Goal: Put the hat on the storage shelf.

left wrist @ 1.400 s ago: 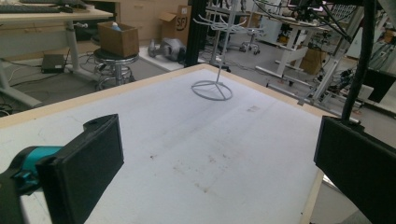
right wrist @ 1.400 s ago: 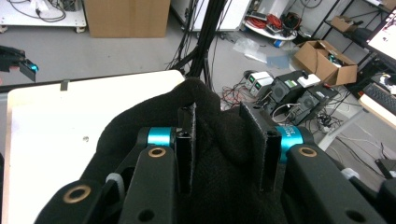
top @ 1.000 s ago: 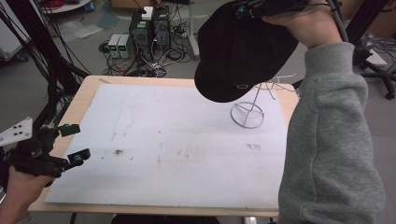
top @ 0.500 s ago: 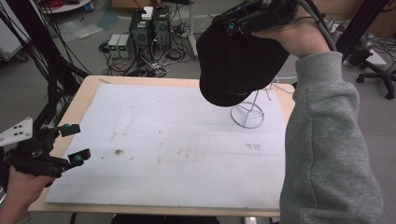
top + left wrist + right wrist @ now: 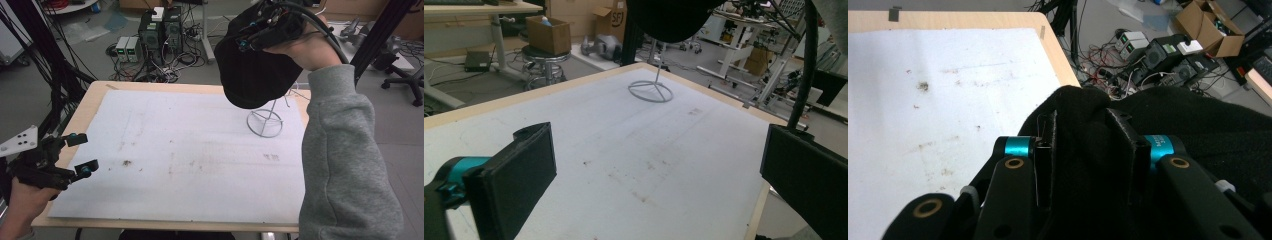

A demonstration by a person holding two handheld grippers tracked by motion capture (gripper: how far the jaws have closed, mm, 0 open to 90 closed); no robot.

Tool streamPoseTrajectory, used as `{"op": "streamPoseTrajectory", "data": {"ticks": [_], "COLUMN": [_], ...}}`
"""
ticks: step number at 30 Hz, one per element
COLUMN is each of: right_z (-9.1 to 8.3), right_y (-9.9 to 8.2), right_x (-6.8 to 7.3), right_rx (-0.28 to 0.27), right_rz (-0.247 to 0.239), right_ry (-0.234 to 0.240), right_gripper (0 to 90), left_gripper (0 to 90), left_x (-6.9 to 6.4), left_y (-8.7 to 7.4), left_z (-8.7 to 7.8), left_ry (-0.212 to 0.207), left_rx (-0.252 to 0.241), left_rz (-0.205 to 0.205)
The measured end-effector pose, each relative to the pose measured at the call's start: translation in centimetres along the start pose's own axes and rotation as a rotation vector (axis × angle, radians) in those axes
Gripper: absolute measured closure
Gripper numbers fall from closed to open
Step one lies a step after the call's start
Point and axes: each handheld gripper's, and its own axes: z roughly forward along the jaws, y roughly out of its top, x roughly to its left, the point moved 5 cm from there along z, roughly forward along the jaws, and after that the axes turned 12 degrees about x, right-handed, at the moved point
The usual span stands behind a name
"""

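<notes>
A black fabric hat [image 5: 252,67] hangs high over the table's far right, above a white wire stand [image 5: 265,122] with a round base. My right gripper [image 5: 250,37] is shut on a fold of the hat [image 5: 1083,135], its jaws pinching the black cloth from both sides. The stand [image 5: 651,91] also appears in the left gripper view with the hat [image 5: 669,17] hovering over it. My left gripper [image 5: 80,155] stays low at the table's near left edge, jaws wide apart with nothing between them [image 5: 654,185].
A white sheet [image 5: 190,155] with brown stains covers the wooden table [image 5: 90,105]. Computers and tangled cables [image 5: 160,45] lie on the floor beyond the far edge. A black frame post [image 5: 380,35] stands at the right, an office chair [image 5: 405,80] behind it.
My right gripper has carried the hat upward and rightward, tilting it, so it now hangs higher over the wire stand. The left gripper has not moved.
</notes>
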Motion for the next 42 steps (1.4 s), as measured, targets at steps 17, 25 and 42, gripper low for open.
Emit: {"op": "streamPoseTrajectory", "data": {"ticks": [17, 25, 42], "right_z": [1.1, 1.3, 1.8], "right_y": [-0.8, -1.0, -1.1], "right_x": [0.5, 0.6, 0.4], "right_rx": [0.016, 0.011, 0.016], "right_rz": [-0.006, 0.008, 0.026], "right_ry": [-0.016, -0.015, 0.008], "right_gripper": [66.2, 64.6, 48.9], "left_gripper": [1.7, 1.7, 1.7], "left_x": [-0.1, -0.2, -0.1], "left_y": [0.0, 0.1, 0.1], "left_z": [0.2, 0.2, 0.2], "left_ry": [-0.005, -0.007, -0.010], "left_rx": [0.006, 0.003, -0.001], "left_rz": [0.003, 0.005, 0.005]}}
